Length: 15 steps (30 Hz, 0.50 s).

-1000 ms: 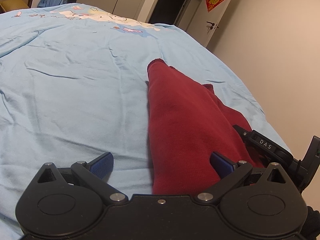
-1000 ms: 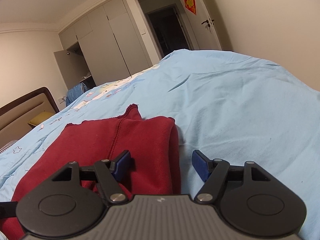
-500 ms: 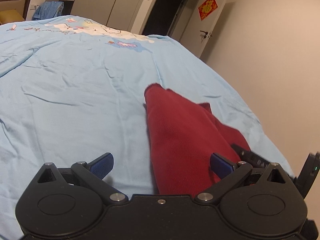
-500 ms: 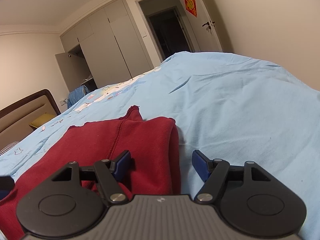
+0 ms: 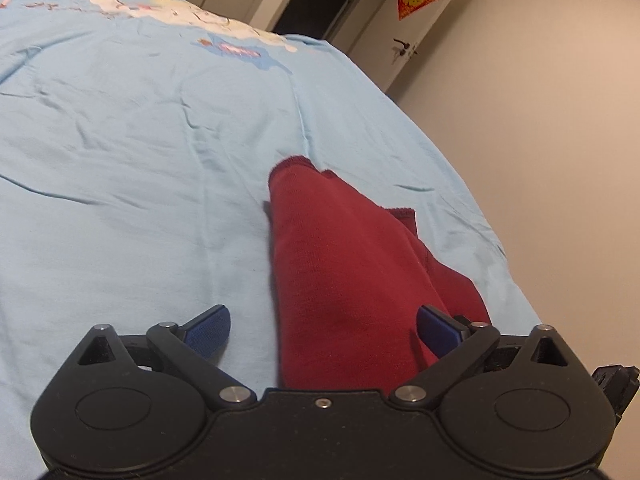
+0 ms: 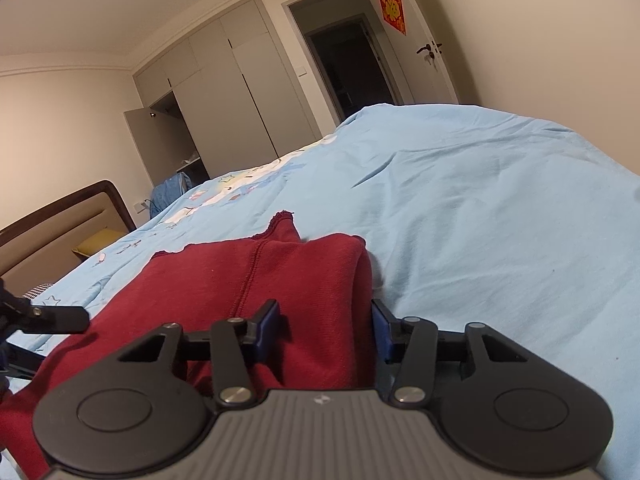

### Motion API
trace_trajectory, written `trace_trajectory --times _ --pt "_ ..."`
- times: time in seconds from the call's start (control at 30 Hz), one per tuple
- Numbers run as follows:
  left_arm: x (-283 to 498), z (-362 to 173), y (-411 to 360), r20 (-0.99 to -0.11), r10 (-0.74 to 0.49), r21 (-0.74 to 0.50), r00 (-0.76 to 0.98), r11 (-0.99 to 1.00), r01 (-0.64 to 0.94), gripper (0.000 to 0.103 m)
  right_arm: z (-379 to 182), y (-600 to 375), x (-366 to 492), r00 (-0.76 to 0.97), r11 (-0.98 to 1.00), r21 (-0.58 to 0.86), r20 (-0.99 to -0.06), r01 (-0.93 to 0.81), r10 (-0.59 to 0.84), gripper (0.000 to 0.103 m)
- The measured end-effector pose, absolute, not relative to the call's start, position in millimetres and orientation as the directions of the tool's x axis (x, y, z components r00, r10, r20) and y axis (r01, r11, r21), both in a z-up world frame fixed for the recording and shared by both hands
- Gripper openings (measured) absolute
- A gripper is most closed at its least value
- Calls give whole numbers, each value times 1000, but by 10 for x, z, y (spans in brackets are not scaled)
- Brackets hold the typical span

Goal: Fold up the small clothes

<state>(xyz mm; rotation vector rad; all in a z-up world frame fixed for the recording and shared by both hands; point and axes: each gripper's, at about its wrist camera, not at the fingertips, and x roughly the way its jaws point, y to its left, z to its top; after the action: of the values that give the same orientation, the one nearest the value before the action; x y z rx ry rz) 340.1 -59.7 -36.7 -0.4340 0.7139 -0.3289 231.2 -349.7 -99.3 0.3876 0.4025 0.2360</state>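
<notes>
1. My left gripper [image 5: 323,330] is spread wide, its blue pads well apart and holding nothing. The left pad is over bare sheet, and the right pad sits against the red garment [image 5: 344,280].
2. From this gripper, the red garment runs straight ahead and a little to the right. It is a long folded strip that narrows to a hemmed tip far in front of me. A second layer peeks out along its right side.
3. My right gripper [image 6: 325,330] has its jaws drawn in to a narrow gap. The folded right edge of the red garment [image 6: 280,280] lies between the pads. Both pads look to be touching the cloth, though I cannot tell how firmly they pinch it.
4. From the right gripper, the garment spreads ahead and off to the left. A seam runs away from me down its middle, and a frilled hem marks its far end.
5. Everything lies on the light blue bedsheet [image 6: 500,216], which is wrinkled ahead of both tools.
6. At the far left of my right gripper's view, part of the other gripper is visible just above the cloth.
</notes>
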Motion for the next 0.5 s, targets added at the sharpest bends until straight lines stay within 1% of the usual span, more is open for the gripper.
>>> trace_trajectory --times 0.03,0.13,0.23,0.37,0.5 --pt "3433 -386 -610 -564 -436 -490 701 860 141 94 -994 -3499 2309 894 899 412 -333 -147 299 52" --pt "3486 -434 -639 -572 -452 -501 684 853 144 93 -995 -3506 2308 894 896 418 -331 -148 302 52" --pt "3499 -457 -668 -583 -446 -487 679 861 147 92 -997 -3501 2304 894 896 419 -331 -148 302 52" --pt "3516 -438 -773 -623 -402 -415 671 897 152 90 -998 -3501 2305 894 896 419 -331 -147 302 52" --pt "3523 -409 -854 -642 -373 -362 670 918 163 87 -997 -3502 2305 894 897 417 -332 -147 301 52"
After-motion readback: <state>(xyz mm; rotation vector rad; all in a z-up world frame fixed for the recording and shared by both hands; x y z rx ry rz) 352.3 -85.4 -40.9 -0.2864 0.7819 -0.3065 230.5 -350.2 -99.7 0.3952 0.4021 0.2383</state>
